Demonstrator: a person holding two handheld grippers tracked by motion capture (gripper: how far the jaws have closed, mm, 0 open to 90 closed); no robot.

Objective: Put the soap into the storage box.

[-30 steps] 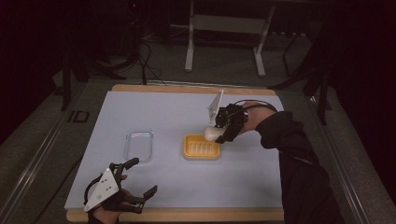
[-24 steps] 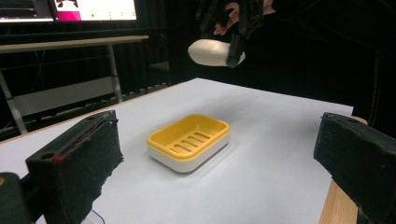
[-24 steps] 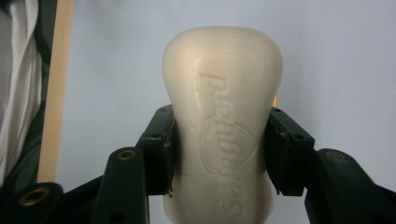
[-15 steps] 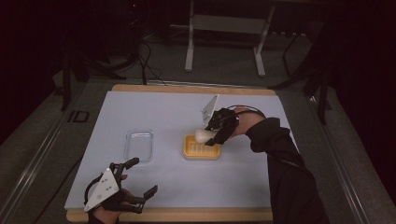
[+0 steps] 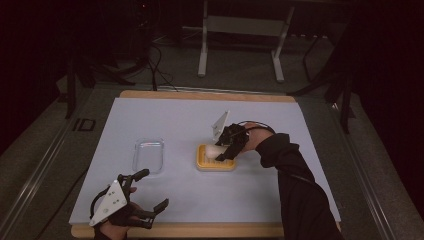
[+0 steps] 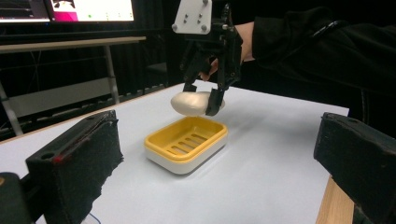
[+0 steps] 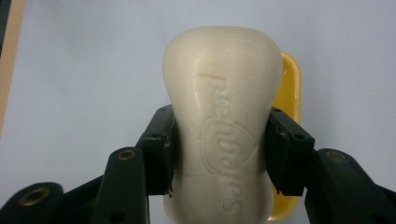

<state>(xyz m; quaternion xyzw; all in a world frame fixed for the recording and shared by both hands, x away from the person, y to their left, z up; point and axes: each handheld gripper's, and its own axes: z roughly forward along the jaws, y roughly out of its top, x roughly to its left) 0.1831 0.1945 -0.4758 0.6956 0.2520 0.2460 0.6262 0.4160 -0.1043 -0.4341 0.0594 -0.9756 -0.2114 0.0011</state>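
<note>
Above the yellow soap dish (image 6: 186, 143), soap bar (image 6: 191, 102) clamped between right gripper (image 5: 223, 152) jaws (not touching it), left gripper (image 5: 145, 197) jaws wide.

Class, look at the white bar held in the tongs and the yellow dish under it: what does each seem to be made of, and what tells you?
White bar: probably soap, matt and waxy, with embossed lettering pressed into its rounded face. Yellow dish: looks like moulded plastic, smooth with a slight sheen; drain slots in a yellow insert over a white base.
</note>
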